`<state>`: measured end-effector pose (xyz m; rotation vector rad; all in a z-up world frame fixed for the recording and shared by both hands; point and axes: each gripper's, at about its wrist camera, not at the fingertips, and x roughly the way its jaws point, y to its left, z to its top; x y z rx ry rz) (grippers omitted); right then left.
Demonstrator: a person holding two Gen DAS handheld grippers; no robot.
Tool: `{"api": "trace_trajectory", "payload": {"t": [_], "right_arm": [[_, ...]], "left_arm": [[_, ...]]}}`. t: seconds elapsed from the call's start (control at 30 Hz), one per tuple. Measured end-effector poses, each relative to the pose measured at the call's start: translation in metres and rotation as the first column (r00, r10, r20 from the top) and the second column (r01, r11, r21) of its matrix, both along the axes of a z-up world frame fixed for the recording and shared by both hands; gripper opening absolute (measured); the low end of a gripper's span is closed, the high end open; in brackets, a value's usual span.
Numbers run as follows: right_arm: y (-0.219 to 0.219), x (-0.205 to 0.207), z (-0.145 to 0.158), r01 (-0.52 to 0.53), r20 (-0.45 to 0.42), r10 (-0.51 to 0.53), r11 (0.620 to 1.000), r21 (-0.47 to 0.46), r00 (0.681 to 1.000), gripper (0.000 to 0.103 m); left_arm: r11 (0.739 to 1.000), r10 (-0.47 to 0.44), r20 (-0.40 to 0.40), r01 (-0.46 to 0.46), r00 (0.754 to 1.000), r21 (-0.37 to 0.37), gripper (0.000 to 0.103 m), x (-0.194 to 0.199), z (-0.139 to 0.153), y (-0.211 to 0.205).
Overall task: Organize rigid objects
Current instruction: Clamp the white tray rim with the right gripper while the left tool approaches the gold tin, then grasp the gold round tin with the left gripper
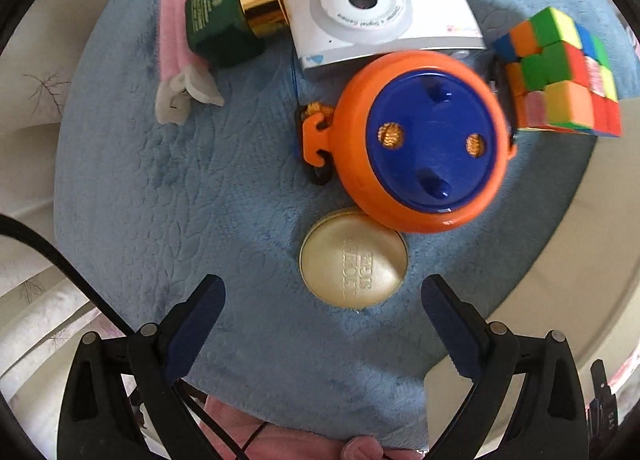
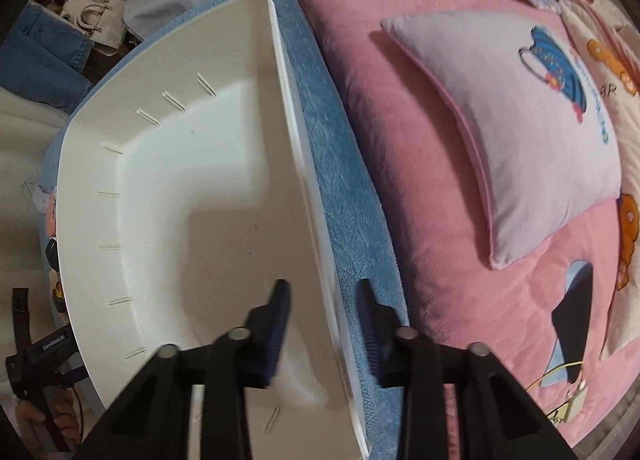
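Note:
Several items lie on a blue towel (image 1: 160, 188): a round gold tin (image 1: 354, 260), an orange and blue round toy (image 1: 424, 140), a white toy camera (image 1: 380, 16), a colour cube (image 1: 560, 72), a green bottle with a gold cap (image 1: 224, 20) and a pink hair roller (image 1: 174, 32). My left gripper (image 1: 323, 284) hangs open just above the gold tin, its fingers on either side and clear of it. My right gripper (image 2: 323, 284) straddles the near wall of a white bin (image 2: 180, 200), one finger inside and one outside. Gaps show between pads and wall.
The white bin holds nothing and sits on the blue towel (image 2: 340, 188) at the edge of a pink bed cover (image 2: 400, 120). A pale pillow (image 2: 520, 120) lies further right. A dark object (image 2: 572, 312) and thin wires rest near the right gripper.

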<state>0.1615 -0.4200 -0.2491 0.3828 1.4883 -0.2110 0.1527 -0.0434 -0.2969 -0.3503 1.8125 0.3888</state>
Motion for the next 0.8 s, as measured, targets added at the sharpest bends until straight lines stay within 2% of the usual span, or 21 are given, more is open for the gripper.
{"api": "trace_trajectory", "payload": {"t": [0.07,0.1,0.17,0.2,0.3,0.47,0.6,0.8], "right_arm": [[-0.001,0.002,-0.004,0.009,-0.007,-0.009,1.000,0.027,1.000,0.019],[-0.001,0.002,-0.005,0.010,-0.011,-0.010,1.000,0.026,1.000,0.017],[-0.002,0.003,-0.006,-0.001,-0.013,0.001,1.000,0.008,1.000,0.007],[-0.001,0.004,-0.007,-0.010,-0.012,0.010,1.000,-0.004,1.000,0.006],[-0.001,0.007,-0.008,-0.038,-0.003,0.038,0.999,-0.010,0.999,0.005],[0.003,0.015,-0.006,-0.082,0.013,0.083,0.995,-0.048,0.996,0.004],[0.005,0.023,-0.005,-0.100,0.019,0.101,0.993,-0.060,0.995,0.004],[0.004,0.025,-0.005,-0.102,0.018,0.104,0.993,-0.063,0.994,0.004]], "left_arm": [[1.000,-0.002,-0.010,0.002,1.000,0.006,0.099,0.002,-0.005,0.002],[1.000,-0.004,-0.016,0.004,1.000,0.009,0.099,0.005,-0.006,0.001],[1.000,-0.008,-0.023,0.008,1.000,0.018,0.099,0.006,-0.010,0.000],[1.000,-0.007,-0.027,0.008,1.000,0.018,0.099,0.005,-0.016,0.002],[1.000,0.018,-0.044,-0.019,0.999,-0.015,0.092,0.008,-0.026,0.003],[0.994,0.080,-0.058,-0.084,0.995,-0.064,0.088,0.013,-0.040,0.012],[0.991,0.087,-0.052,-0.091,0.995,-0.093,0.082,0.003,-0.050,0.025],[0.989,0.090,-0.045,-0.095,0.995,-0.111,0.069,0.016,-0.044,0.026]]}}
